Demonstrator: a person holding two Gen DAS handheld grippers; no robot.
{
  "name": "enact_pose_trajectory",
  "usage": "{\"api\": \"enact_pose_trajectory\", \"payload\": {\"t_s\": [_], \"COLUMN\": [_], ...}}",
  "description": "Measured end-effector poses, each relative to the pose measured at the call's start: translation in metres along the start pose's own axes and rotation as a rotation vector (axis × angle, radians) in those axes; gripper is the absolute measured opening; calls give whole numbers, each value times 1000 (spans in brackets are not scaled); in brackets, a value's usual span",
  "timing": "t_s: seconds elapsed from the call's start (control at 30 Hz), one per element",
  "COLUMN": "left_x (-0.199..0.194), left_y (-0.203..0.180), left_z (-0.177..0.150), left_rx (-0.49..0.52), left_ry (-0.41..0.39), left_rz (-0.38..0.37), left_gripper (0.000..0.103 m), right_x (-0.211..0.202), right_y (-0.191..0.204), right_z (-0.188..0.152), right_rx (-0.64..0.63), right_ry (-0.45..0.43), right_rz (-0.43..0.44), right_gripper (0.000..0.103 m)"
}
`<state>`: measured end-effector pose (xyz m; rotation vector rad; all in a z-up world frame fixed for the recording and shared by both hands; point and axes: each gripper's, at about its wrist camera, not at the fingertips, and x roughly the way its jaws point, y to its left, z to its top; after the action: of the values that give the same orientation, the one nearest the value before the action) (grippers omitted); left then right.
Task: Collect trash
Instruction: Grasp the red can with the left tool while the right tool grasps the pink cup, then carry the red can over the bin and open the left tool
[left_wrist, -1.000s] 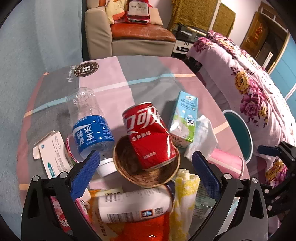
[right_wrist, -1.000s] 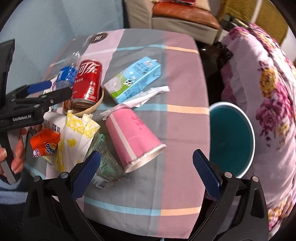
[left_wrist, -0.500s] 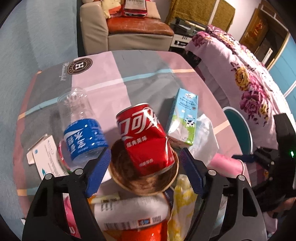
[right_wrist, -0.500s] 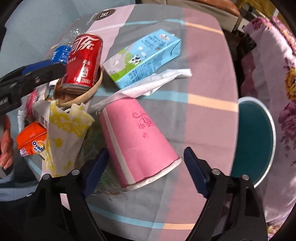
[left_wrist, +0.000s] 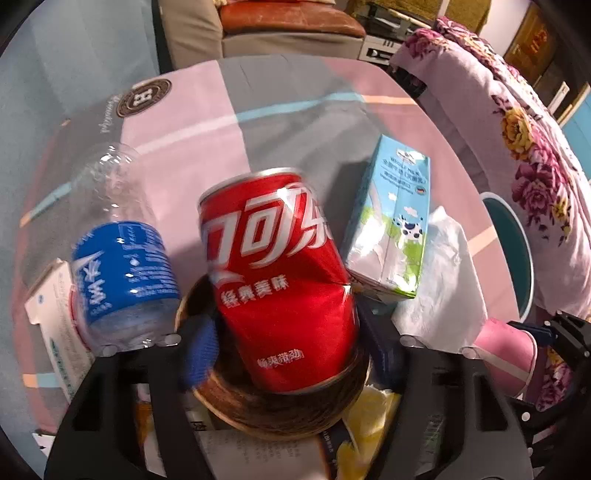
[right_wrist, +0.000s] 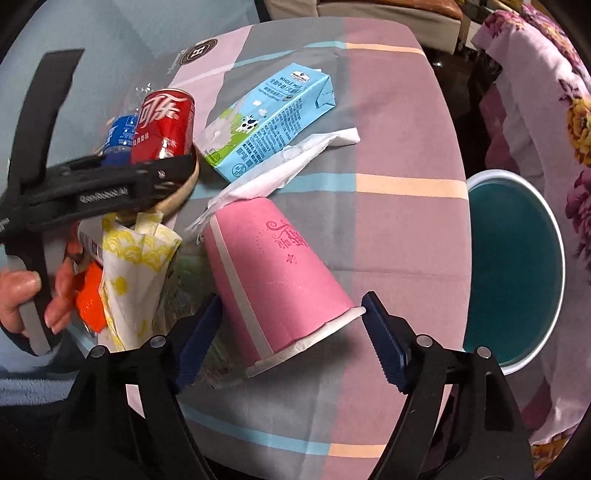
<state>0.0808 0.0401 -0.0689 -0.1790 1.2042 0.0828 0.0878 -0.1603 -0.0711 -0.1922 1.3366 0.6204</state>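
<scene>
Both grippers are lining up at once. The left gripper (left_wrist: 284, 339) is spread around the dented red can (left_wrist: 280, 280), which sits propped in a brown bowl (left_wrist: 280, 413), long axis pointing away to the far side. The right gripper (right_wrist: 291, 339) straddles the wide mouth of the pink cup (right_wrist: 273, 273) lying on the table, not clamped yet. Bin (right_wrist: 517, 266) is to the right. Compared with a second ago, both have pushed in closer and narrowed a lot.

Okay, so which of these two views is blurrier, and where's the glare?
Left wrist view: motion blur smears the left gripper and softens the red can, with glare on the can's dented foil. Right wrist view: sharper, evenly lit, pink cup crisp; fisheye bends the table edges.
</scene>
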Motion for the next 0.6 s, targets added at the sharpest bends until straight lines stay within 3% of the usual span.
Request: {"api": "enact_pose_trajectory", "payload": {"t_s": [0.27,0.37,0.6], "left_x": [-21,-36,-70], "left_y": [-1,-2,-9], "left_z": [-4,-5,-7], "left_rx": [9,8,29], "left_ry": [-47,-78,-142], "left_rz": [-1,-19,-60], "left_gripper": [65,65,65], "right_x": [8,4,-24], "right_y": [-3,4,4], "right_z": [-2,-6,-14], "right_rx": [22,3,51], "right_ry": [-7,-31,-90], "right_rz": [32,9,32], "right_gripper": [77,68,67]}}
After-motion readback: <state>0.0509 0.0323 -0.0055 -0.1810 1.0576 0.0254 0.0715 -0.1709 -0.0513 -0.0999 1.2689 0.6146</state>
